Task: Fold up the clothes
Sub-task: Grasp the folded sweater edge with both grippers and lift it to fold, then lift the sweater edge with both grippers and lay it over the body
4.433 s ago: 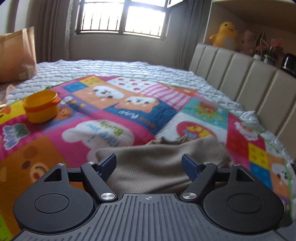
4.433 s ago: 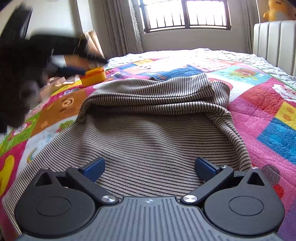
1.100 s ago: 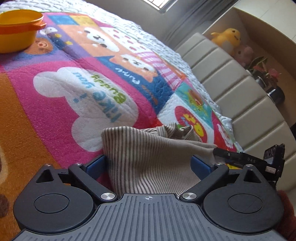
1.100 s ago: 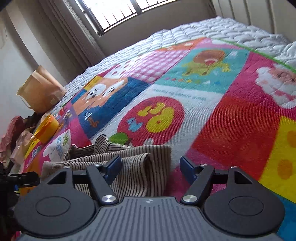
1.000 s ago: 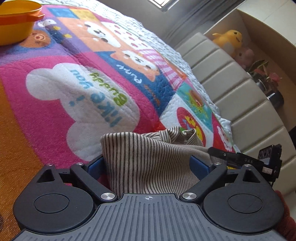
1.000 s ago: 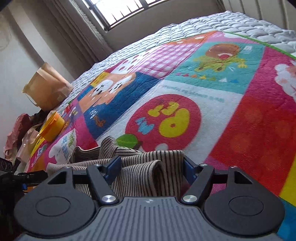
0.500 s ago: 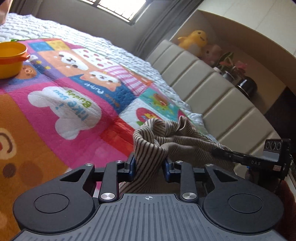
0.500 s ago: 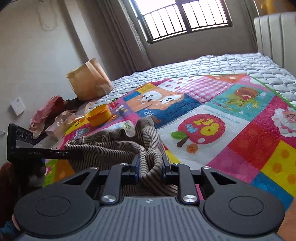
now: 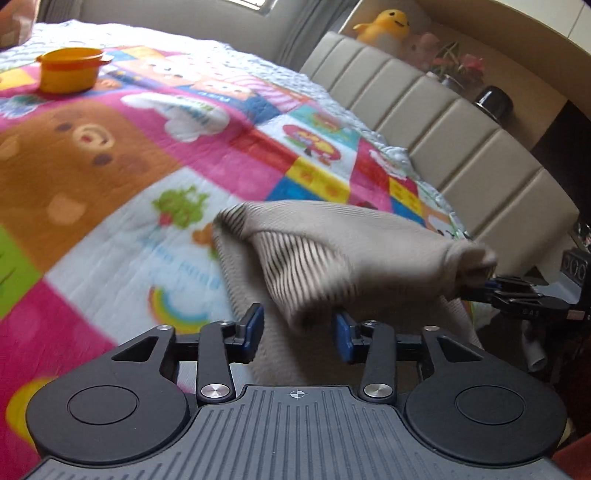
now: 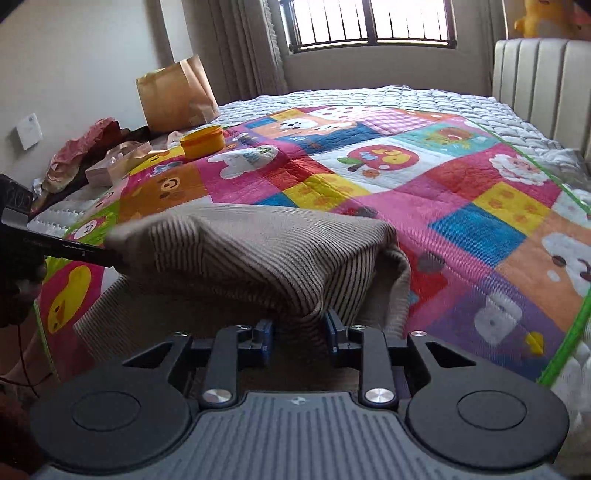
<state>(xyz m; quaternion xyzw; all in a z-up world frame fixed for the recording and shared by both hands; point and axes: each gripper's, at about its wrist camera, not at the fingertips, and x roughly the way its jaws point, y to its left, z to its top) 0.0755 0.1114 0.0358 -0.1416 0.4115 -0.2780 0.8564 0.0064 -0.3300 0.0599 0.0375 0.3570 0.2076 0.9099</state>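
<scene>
A beige knit garment with dark stripes (image 9: 351,251) (image 10: 258,251) is doubled over on the colourful quilt (image 9: 110,147), its upper layer raised and blurred. In the left wrist view my left gripper (image 9: 298,332) has a corner of the garment hanging between its jaws, which are opening, with a gap beside the blue pads. My right gripper (image 10: 299,332) also has a fold between its jaws, which are opening, and the fold sits loose. Each gripper shows in the other's view at the garment's far corner: the right one (image 9: 487,284), the left one (image 10: 110,256).
An orange pot (image 9: 70,68) (image 10: 202,140) stands far up the quilt. A brown paper bag (image 10: 173,96) and crumpled bags (image 10: 92,155) lie at the bed's left side. The padded headboard (image 9: 424,110) runs along the right, with a yellow plush toy (image 9: 380,24) above it.
Half a second ago both grippers were shut on folds of the garment. Both have since carried it back across the quilt towards the near edge, and their jaws now stand wider.
</scene>
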